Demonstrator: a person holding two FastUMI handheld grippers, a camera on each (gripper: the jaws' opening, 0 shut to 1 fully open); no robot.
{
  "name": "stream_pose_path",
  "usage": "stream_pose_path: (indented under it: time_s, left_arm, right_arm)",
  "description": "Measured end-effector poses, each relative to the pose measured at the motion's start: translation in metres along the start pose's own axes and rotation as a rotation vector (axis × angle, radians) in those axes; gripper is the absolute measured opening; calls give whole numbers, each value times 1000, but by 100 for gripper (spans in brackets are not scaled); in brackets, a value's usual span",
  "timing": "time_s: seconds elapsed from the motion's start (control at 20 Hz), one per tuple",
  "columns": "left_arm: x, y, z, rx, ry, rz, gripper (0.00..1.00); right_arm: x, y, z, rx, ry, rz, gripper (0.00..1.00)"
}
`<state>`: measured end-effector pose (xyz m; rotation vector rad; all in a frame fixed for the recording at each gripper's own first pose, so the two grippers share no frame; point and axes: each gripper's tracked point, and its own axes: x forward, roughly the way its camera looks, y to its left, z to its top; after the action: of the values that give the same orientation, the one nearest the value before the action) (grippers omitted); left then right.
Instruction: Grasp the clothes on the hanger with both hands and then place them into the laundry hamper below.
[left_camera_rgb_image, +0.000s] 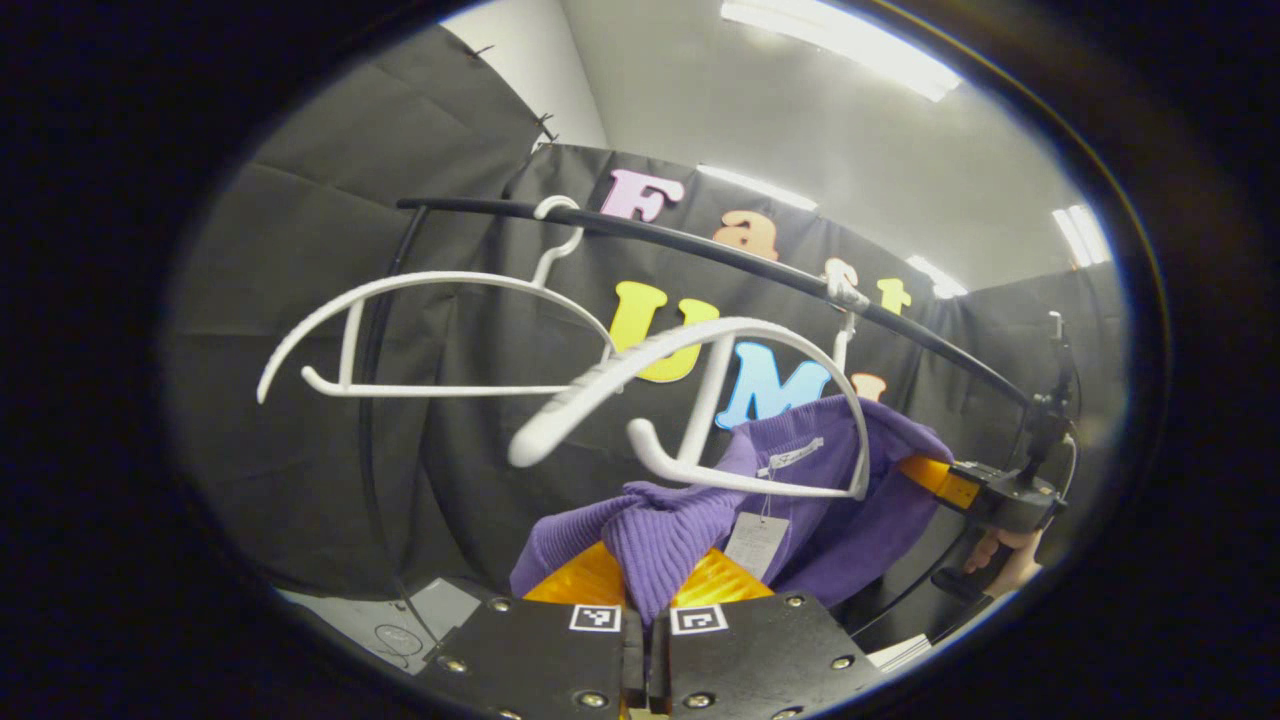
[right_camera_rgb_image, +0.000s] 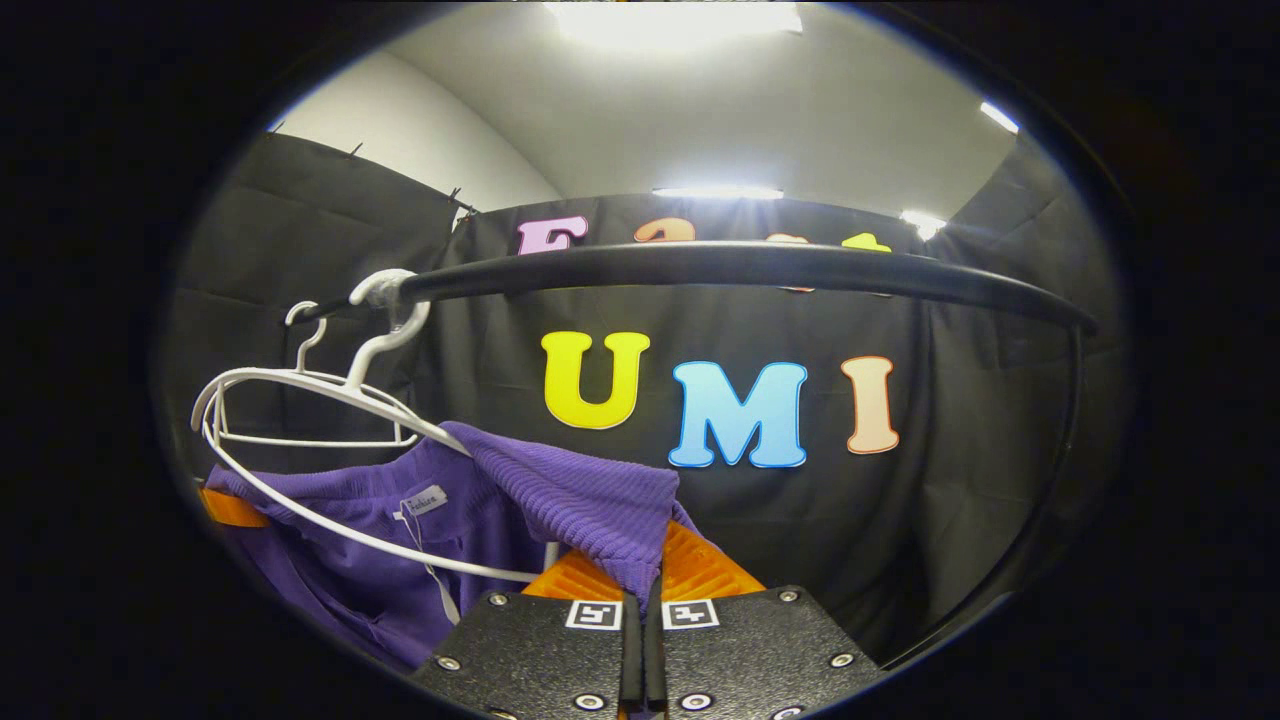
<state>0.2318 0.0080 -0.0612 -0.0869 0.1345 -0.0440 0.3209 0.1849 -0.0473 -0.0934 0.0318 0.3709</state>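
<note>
Purple sweater (left_camera_rgb_image: 800, 500) below the rail (left_camera_rgb_image: 700, 250), left tool (left_camera_rgb_image: 648, 575) pinching one shoulder, right tool (right_camera_rgb_image: 650, 570) pinching the other, white hanger (left_camera_rgb_image: 700, 400) above the sweater

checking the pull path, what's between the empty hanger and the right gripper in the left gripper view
In the left gripper view, the second white hanger with the purple sweater lies between the empty hanger and the right gripper, which clamps the sweater.
</note>
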Motion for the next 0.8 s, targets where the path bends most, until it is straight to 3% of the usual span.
stream_pose_path:
  time_s: [0.4,0.6,0.8]
  left_arm:
    - [41,-64,-20,-3,16,50,3]
    - [66,-96,-39,48,52,67,3]
    - [76,-113,-47,41,84,70,3]
  right_arm:
    - [39,-52,-32,7,16,30,0]
    - [52,-80,-59,55,74,39,0]
    - [45,-79,-67,53,89,62,1]
